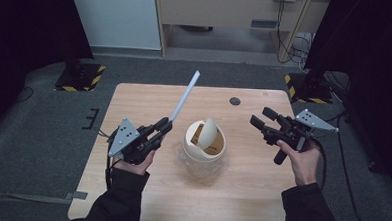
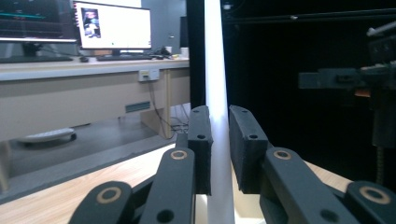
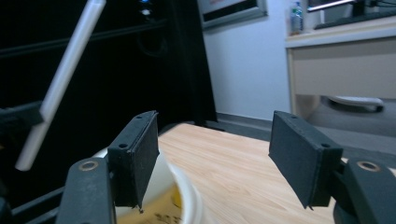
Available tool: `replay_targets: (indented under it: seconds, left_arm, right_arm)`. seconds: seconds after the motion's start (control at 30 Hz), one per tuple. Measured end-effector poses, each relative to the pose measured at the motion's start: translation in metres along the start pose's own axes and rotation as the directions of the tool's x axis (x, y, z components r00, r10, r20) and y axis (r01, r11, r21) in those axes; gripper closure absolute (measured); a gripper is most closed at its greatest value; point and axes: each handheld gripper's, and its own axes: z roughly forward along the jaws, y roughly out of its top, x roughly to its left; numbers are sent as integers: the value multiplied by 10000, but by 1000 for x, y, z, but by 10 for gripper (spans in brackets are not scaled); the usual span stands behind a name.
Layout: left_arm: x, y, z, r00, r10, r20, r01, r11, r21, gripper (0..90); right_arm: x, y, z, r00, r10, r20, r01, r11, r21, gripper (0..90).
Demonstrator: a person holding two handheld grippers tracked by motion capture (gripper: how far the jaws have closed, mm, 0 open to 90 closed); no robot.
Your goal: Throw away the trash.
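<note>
A long white stick (image 1: pixel 184 97) slants from the middle left of the high view up toward the top centre, its lower end clamped in the left gripper (image 1: pixel 163 125). In the left gripper view the stick (image 2: pixel 215 84) rises straight up the middle of the frame, with the two black jaws closed against it on either side. In the right gripper view the stick (image 3: pixel 63 79) crosses the upper left corner at a tilt.

Just right of the left gripper, at the centre of the high view, stands a cream-coloured cup (image 1: pixel 203 150) on the wooden table (image 1: pixel 134 100). Its lid (image 1: pixel 208 133) is peeled back and stands up over the opening. The cup's rim (image 3: pixel 184 191) shows at the bottom of the right gripper view, under the near jaw.

The right gripper (image 1: pixel 262 118) sits at the middle right of the high view, held above the table by the right hand (image 1: pixel 302 157), well apart from the cup. Its jaws are spread wide with nothing between them, as the right gripper view (image 3: pixel 212 156) confirms.

A small dark round spot (image 1: pixel 235 100) lies on the table near its far edge. A desk with monitors (image 2: pixel 112 25) fills the upper left of the left gripper view.
</note>
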Motion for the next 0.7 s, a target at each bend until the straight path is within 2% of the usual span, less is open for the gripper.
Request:
replay_targets:
  seconds: [0.07, 0.3, 0.33, 0.53, 0.7]
  left_arm:
    - [-6, 0, 5, 9999, 26, 167, -26, 10000, 8, 789]
    - [-31, -3, 25, 9960, 240, 858, -254, 9996, 149, 789]
    - [-36, -4, 29, 9946, 292, 992, -309, 9994, 160, 789]
    - [-56, -8, 42, 9882, 480, 1452, -533, 9981, 323, 789]
    - [-66, -14, 51, 9835, 638, 1692, -740, 9958, 541, 789]
  right_arm:
    - [9, 5, 3, 9996, -27, -292, 24, 9999, -114, 336]
    - [23, 11, 5, 9957, 125, -919, -159, 9992, -363, 348]
    - [26, 10, 6, 9915, 427, -1232, -490, 9976, -491, 358]
    - [29, 8, 7, 9893, 479, -1380, -541, 9977, -417, 367]
    - [31, 7, 10, 9828, 692, -1712, -775, 9961, -418, 384]
